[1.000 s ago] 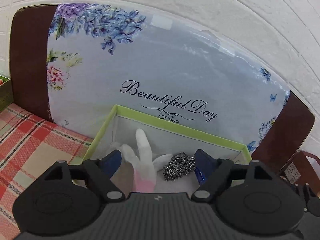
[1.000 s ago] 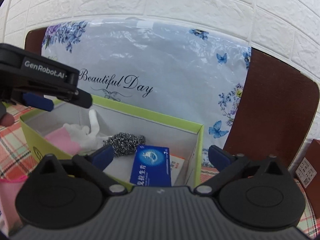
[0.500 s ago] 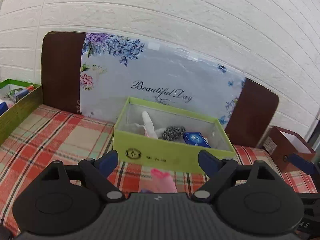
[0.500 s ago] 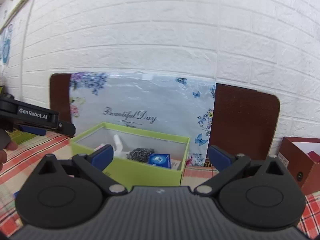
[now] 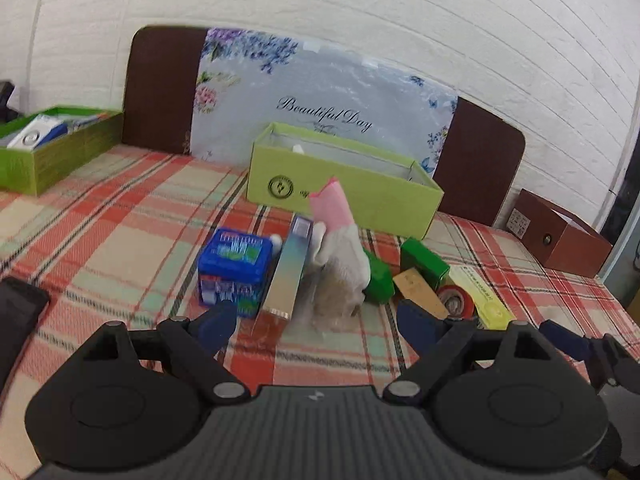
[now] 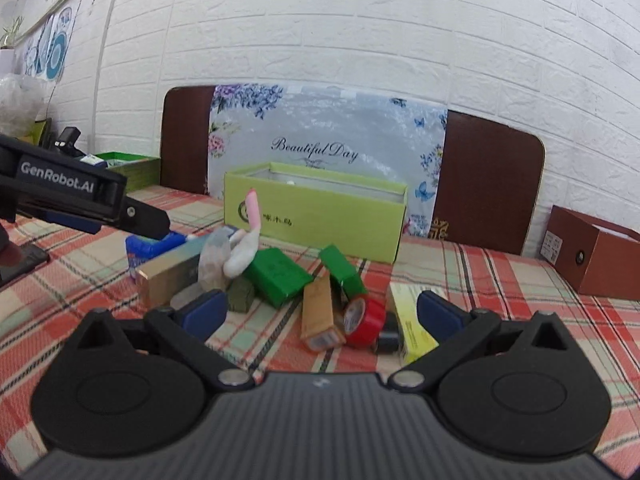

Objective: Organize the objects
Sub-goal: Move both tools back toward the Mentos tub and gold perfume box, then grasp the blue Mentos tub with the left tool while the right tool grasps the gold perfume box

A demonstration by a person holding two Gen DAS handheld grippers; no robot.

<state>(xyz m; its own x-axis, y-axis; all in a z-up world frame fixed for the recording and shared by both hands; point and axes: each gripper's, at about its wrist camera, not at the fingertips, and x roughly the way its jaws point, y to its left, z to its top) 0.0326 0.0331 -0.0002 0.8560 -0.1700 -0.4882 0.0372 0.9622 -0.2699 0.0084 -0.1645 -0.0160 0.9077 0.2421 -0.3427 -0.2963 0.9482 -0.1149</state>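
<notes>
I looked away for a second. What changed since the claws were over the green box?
Both claws pulled back from the green box, so the pile on the checked cloth now shows. The left claw and right claw are open and hold nothing. The box and the white glove beside it stayed put.

White brick wall (image 6: 360,32) behind a table under a red plaid cloth (image 5: 100,240).

The wall is painted white and evenly lit, with a thin pipe or cord (image 6: 105,36) running down it at the left. Leaning against it at the far edge of the table stands a dark brown board (image 5: 160,88) with rounded corners, its middle covered by a pale floral sheet (image 5: 320,92) printed with "Beautiful Day". Far left on the wall hang blue and white pictures (image 6: 50,50); a leafy plant (image 6: 10,30) shows at that edge.
</notes>
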